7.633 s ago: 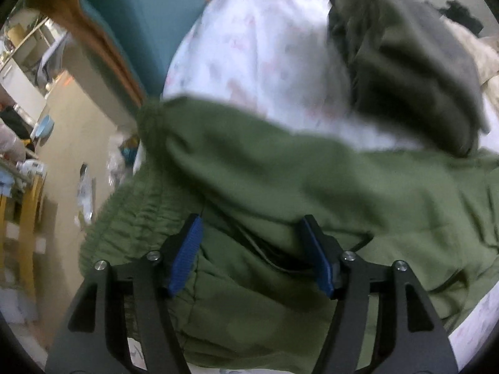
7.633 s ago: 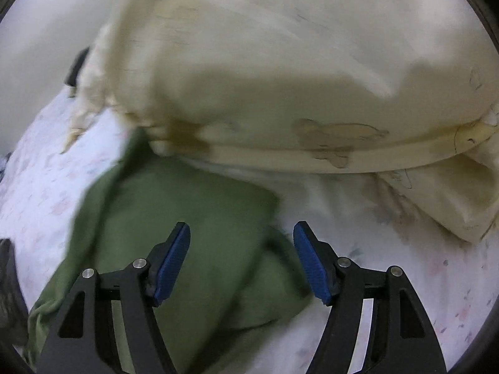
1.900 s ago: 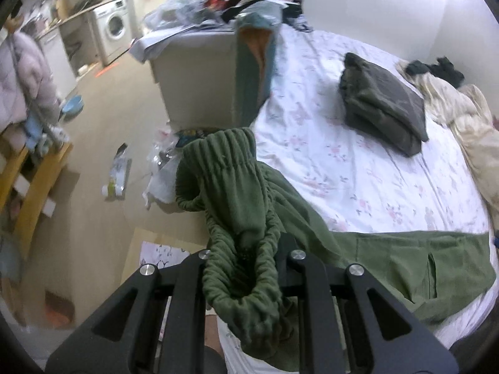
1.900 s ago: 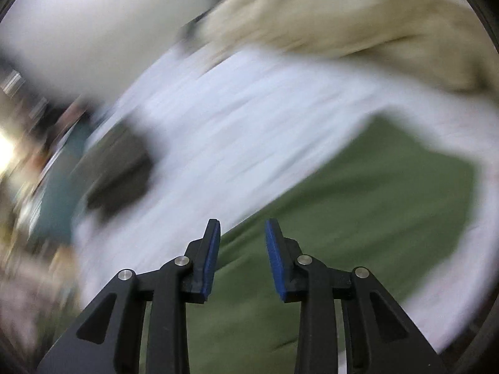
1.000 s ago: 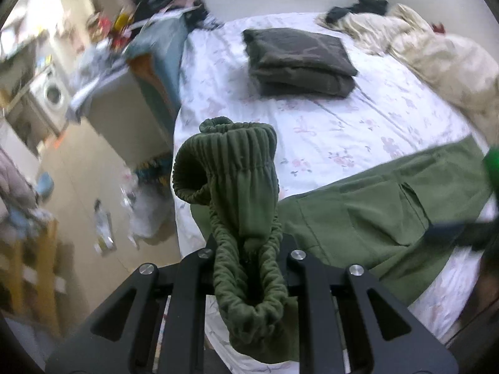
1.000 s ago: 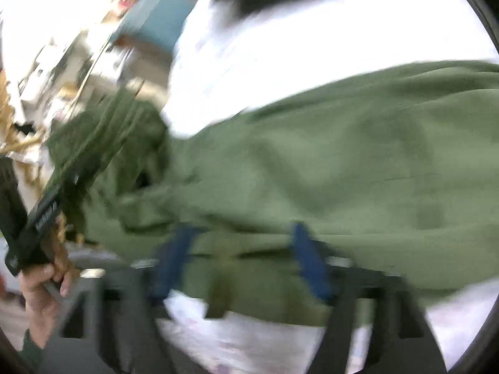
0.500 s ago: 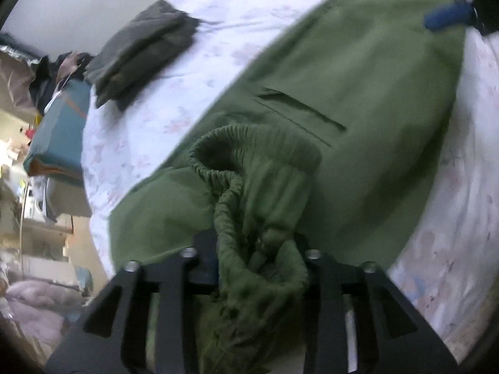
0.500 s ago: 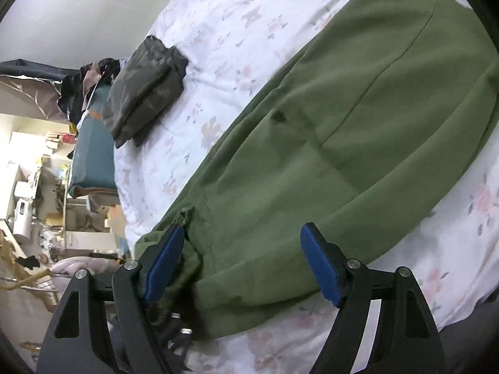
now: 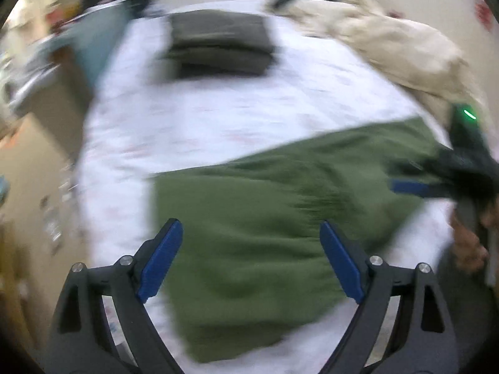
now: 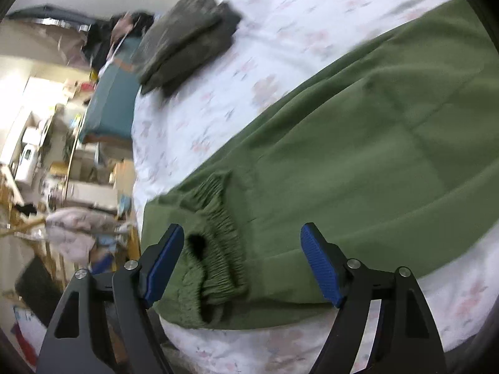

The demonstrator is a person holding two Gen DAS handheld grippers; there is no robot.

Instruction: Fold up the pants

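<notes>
The green pants (image 9: 265,218) lie spread on the floral bed sheet (image 9: 218,115). In the right wrist view the pants (image 10: 358,155) stretch from upper right to lower left, with the gathered elastic waistband (image 10: 218,243) bunched near the bed's edge. My left gripper (image 9: 251,261) is open and empty above the pants. My right gripper (image 10: 240,265) is open and empty over the waistband end. The right gripper also shows at the right edge of the left wrist view (image 9: 436,184), over the pants' far end.
A folded dark grey garment (image 9: 218,40) lies farther up the bed, also in the right wrist view (image 10: 187,40). A cream duvet (image 9: 389,43) is heaped at the upper right. Beside the bed stand a teal-topped cabinet (image 10: 109,109) and floor clutter.
My left gripper has let go of the bunched waistband and opened; the waistband now lies on the bed. The left view has swung across the bed. The right gripper stays open, closer to the waistband.
</notes>
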